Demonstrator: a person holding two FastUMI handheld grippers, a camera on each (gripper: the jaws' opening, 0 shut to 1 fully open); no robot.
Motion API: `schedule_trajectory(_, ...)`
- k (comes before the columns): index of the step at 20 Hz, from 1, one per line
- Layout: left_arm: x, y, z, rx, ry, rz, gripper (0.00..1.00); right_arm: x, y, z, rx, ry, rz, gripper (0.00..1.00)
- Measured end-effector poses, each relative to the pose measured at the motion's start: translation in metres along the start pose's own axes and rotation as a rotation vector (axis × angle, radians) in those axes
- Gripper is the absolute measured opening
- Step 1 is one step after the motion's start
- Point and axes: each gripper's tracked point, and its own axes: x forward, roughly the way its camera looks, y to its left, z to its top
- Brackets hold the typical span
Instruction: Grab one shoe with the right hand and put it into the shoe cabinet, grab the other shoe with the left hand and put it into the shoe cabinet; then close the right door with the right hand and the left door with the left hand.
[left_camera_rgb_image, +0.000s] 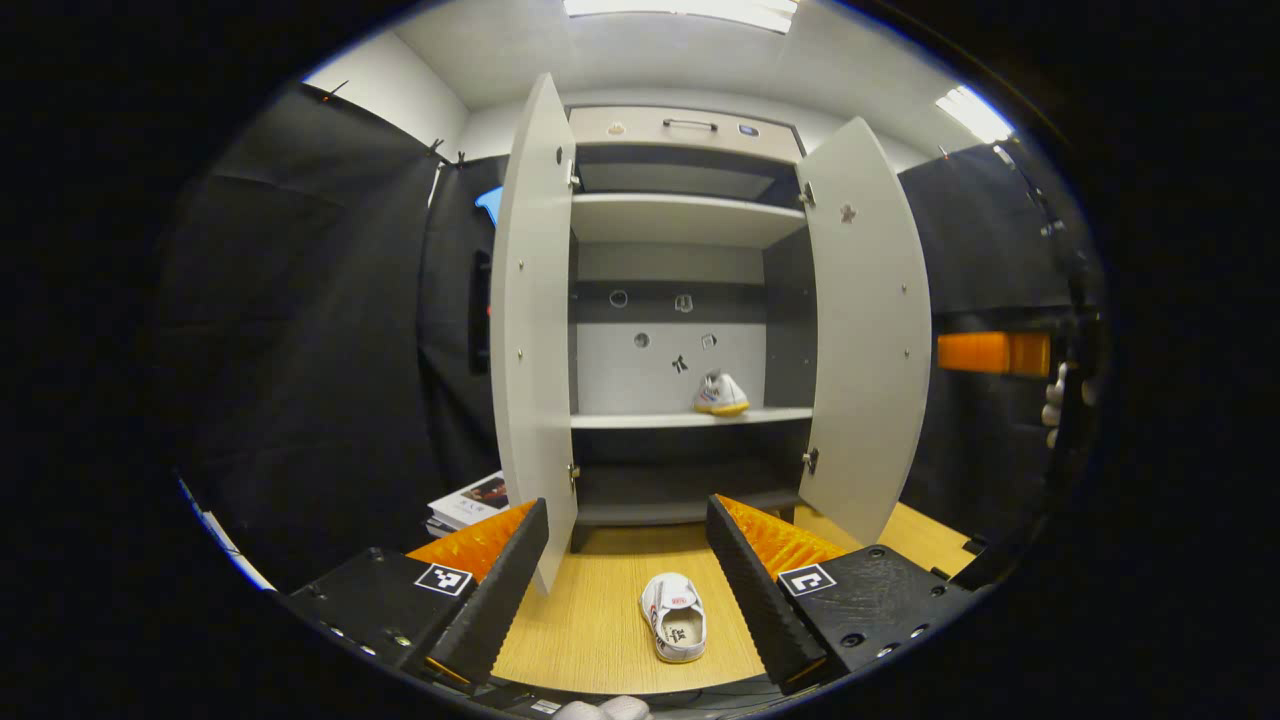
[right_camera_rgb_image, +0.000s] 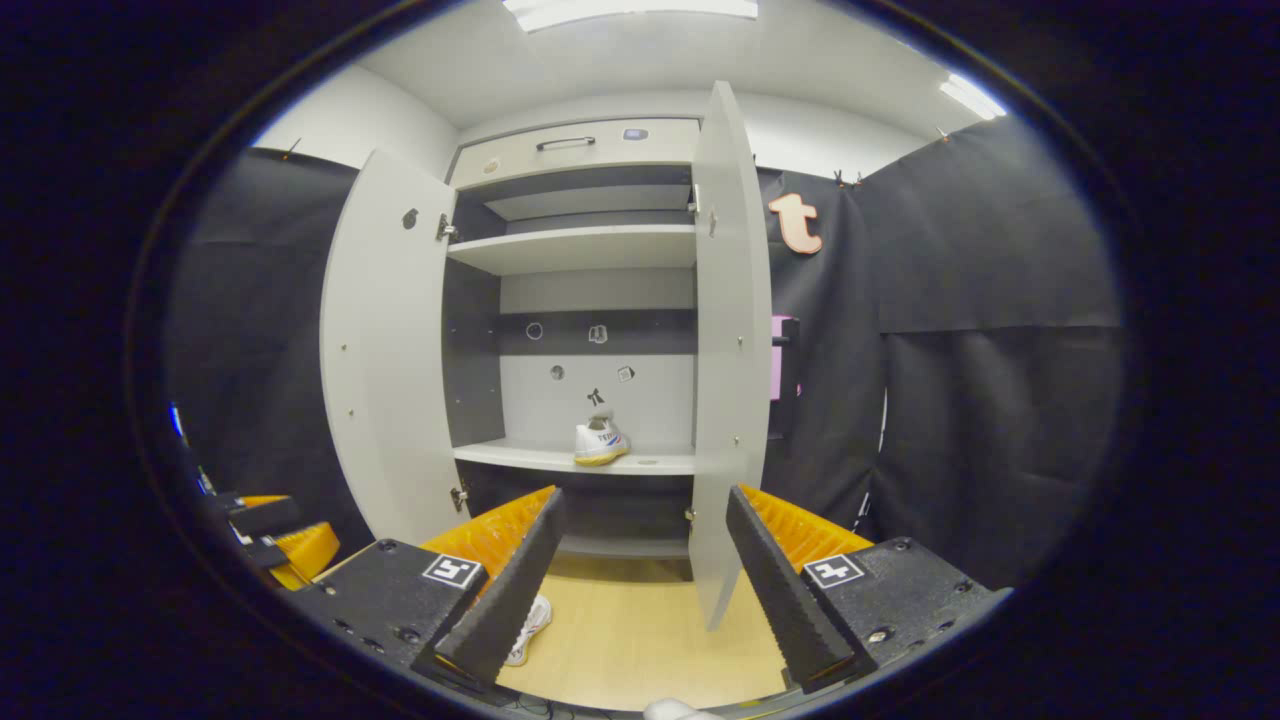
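A stack of magazines (left_camera_rgb_image: 470, 503) is lying on the wooden tabletop (left_camera_rgb_image: 590, 640), ahead and left of the left gripper, just beside the dark cloth wall (left_camera_rgb_image: 300, 350). Ceiling lights (left_camera_rgb_image: 690, 10) are glowing overhead.

Recording booth: black cloth walls (right_camera_rgb_image: 1000, 300), ceiling strip lights (left_camera_rgb_image: 680, 8), lone shoe cabinet (left_camera_rgb_image: 680, 220).

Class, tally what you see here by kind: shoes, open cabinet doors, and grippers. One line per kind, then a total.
Shoes: 2, one on the shelf, one on the floor
Open cabinet doors: 2, left, right
Grippers: 2, left, right
Total: 6
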Motion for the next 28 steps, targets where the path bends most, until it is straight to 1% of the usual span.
schedule_trajectory(1,0.008,-0.008,-0.019,0.005,0.020,-0.010,0.95,0.001,-0.002,-0.002,-0.007,0.008,0.005,1.00)
schedule_trajectory(3,0.024,-0.013,-0.065,0.014,0.099,-0.011,0.95,0.003,-0.004,-0.008,-0.004,0.029,0.020,1.00)
schedule_trajectory(4,0.029,-0.017,-0.087,0.003,0.147,-0.014,0.97,0.004,-0.002,-0.012,-0.004,0.043,0.031,1.00)
schedule_trajectory(5,0.036,-0.020,-0.104,0.002,0.164,-0.016,0.97,0.004,-0.002,-0.016,-0.013,0.056,0.042,1.00)
schedule_trajectory(6,0.043,-0.020,-0.125,0.012,0.215,-0.005,1.00,0.006,0.000,-0.021,-0.028,0.068,0.053,1.00)
schedule_trajectory(7,0.050,-0.020,-0.143,0.021,0.245,-0.007,0.96,0.007,0.000,-0.027,-0.041,0.090,0.062,1.00)
schedule_trajectory(10,0.078,-0.024,-0.190,0.035,0.321,-0.023,0.97,0.011,0.007,-0.043,-0.048,0.145,0.095,1.00)
schedule_trajectory(11,0.088,-0.024,-0.204,0.038,0.340,-0.028,0.97,0.013,0.006,-0.049,-0.055,0.163,0.095,1.00)
schedule_trajectory(14,0.119,-0.014,-0.240,0.057,0.412,-0.009,0.97,0.017,0.010,-0.063,-0.085,0.197,0.108,1.00)
schedule_trajectory(17,0.153,-0.014,-0.260,0.082,0.438,-0.024,0.97,0.024,0.014,-0.076,-0.092,0.233,0.124,1.00)
schedule_trajectory(19,0.170,-0.020,-0.268,0.080,0.453,-0.037,0.97,0.031,0.009,-0.082,-0.093,0.254,0.115,1.00)
schedule_trajectory(23,0.204,-0.019,-0.278,0.070,0.473,-0.026,0.96,0.041,0.004,-0.090,-0.086,0.279,0.104,1.00)
schedule_trajectory(24,0.209,-0.019,-0.283,0.066,0.490,-0.030,0.92,0.042,0.005,-0.092,-0.087,0.281,0.108,1.00)
schedule_trajectory(25,0.214,-0.015,-0.286,0.069,0.499,-0.015,0.89,0.044,0.005,-0.093,-0.087,0.285,0.110,1.00)
schedule_trajectory(26,0.217,-0.019,-0.289,0.058,0.505,-0.032,0.82,0.046,0.004,-0.094,-0.088,0.287,0.109,1.00)
schedule_trajectory(27,0.219,-0.023,-0.286,0.059,0.500,-0.049,0.78,0.048,0.003,-0.094,-0.085,0.289,0.110,1.00)
schedule_trajectory(28,0.221,-0.028,-0.285,0.068,0.497,-0.078,0.71,0.050,0.003,-0.094,-0.084,0.287,0.112,1.00)
